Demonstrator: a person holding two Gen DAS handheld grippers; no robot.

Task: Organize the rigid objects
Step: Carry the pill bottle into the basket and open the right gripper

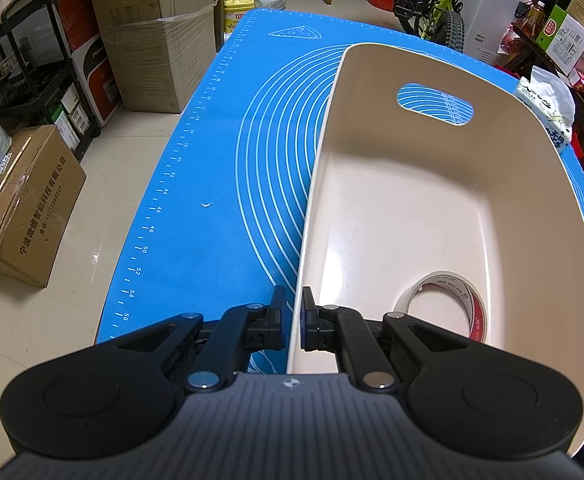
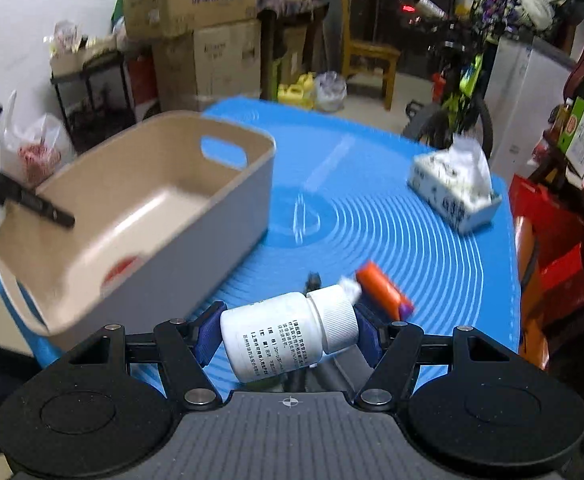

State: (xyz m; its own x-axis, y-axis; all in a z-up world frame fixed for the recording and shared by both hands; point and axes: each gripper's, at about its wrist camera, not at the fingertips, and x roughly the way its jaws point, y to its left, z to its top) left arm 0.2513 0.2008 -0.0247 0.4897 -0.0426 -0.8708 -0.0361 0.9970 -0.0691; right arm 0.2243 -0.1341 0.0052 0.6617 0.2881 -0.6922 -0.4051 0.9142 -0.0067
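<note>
Left gripper (image 1: 292, 312): jaws closed onto the near left wall of the cream bin (image 1: 539, 184), one finger outside the wall and one inside, the rim pinched between the pads. The bin sits on the blue mat (image 1: 212, 184) and has an oval handle cutout in its far end. A roll of tape (image 1: 463, 300) stands on edge inside the bin at its near end, leaning toward the right wall.

Right gripper (image 2: 288, 330): jaws clamped on a white pill bottle (image 2: 280, 332), which lies sideways between the blue pads with its ribbed cap pointing right and its printed label facing up. The bottle is held above the mat, to the right of the bin and outside it.

Right wrist view, which is motion-blurred: the bin (image 2: 228, 216) lies to the left with a red patch of the tape showing at its near inner wall. An orange item (image 2: 379, 286) with a purple end lies on the mat (image 2: 411, 248) just beyond the bottle; its exact nature cannot be told. A tissue pack (image 2: 451, 192) rests near the far right edge of the mat, well apart from the bin
</note>
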